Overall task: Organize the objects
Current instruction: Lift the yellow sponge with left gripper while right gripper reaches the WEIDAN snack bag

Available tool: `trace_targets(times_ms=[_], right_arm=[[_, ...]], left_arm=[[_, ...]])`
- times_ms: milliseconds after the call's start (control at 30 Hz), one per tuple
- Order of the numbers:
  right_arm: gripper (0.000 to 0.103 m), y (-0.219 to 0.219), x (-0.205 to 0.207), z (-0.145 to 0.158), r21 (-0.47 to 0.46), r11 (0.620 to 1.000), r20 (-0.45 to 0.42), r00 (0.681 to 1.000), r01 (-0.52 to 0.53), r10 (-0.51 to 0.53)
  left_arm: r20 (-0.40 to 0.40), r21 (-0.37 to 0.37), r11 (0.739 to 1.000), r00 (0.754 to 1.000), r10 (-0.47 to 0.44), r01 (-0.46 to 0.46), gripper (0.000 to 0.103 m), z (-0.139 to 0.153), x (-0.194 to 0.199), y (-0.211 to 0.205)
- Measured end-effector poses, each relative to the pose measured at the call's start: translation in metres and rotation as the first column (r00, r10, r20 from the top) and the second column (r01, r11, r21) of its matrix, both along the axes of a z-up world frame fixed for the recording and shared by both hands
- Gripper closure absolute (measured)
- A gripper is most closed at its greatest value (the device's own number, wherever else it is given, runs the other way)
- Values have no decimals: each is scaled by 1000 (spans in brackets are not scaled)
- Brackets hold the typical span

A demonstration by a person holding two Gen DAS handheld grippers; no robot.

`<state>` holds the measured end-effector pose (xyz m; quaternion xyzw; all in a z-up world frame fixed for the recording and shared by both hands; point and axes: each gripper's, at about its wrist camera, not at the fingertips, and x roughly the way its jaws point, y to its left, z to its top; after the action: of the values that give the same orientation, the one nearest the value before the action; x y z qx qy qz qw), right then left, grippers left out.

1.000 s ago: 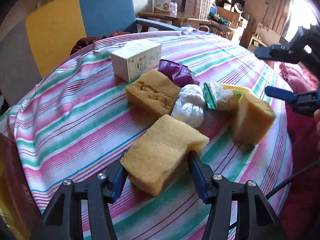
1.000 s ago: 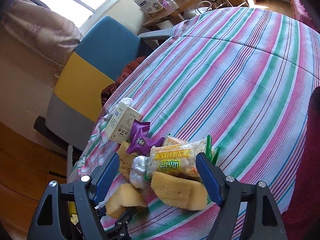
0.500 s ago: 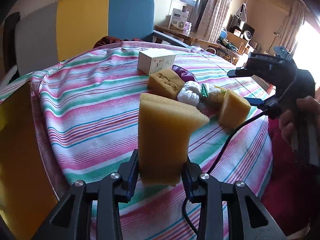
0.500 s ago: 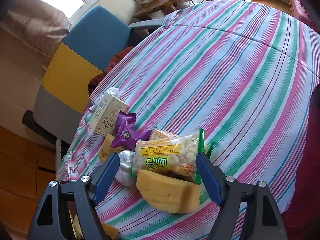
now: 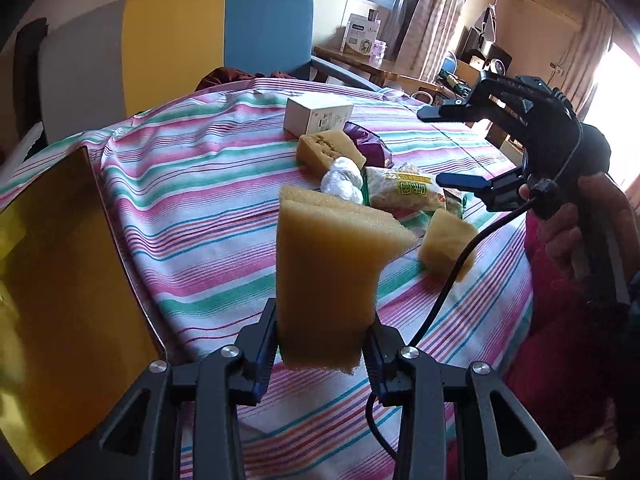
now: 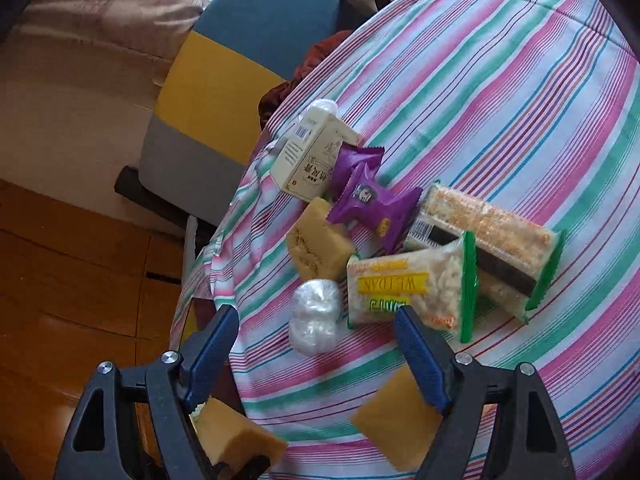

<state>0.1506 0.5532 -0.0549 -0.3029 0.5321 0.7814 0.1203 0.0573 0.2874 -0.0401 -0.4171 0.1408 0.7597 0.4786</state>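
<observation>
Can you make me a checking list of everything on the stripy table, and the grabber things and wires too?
Surface: round table, striped cloth, wrinkled at the edge.
Job's things: held sponge lifted off the cloth; two more sponges; white box; purple packet; two rice snack bags; clear plastic wad.
Clutter: yellow board at table's edge.
Grippers: left gripper shut on the sponge; right gripper opening, empty, above the pile.
Cables: black cable hanging from the right gripper.
Surroundings: yellow, blue and grey chair; side desk behind.
</observation>
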Motion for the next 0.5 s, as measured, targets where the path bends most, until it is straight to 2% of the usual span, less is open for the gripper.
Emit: trace_targets(times_ms=[267, 367, 500], right_arm=[[21, 25, 30, -1, 12, 979, 35, 979, 203, -203], [21, 29, 35, -1, 16, 973, 50, 972, 230, -230], [21, 29, 30, -2, 34, 977, 78, 974, 210, -212]], left_arm=[[-16, -67, 997, 999, -34, 33, 62, -13, -7, 30], [-24, -72, 997, 999, -38, 37, 59, -16, -12, 42], [-18, -73, 996, 999, -44, 43, 51, -21, -19, 56]])
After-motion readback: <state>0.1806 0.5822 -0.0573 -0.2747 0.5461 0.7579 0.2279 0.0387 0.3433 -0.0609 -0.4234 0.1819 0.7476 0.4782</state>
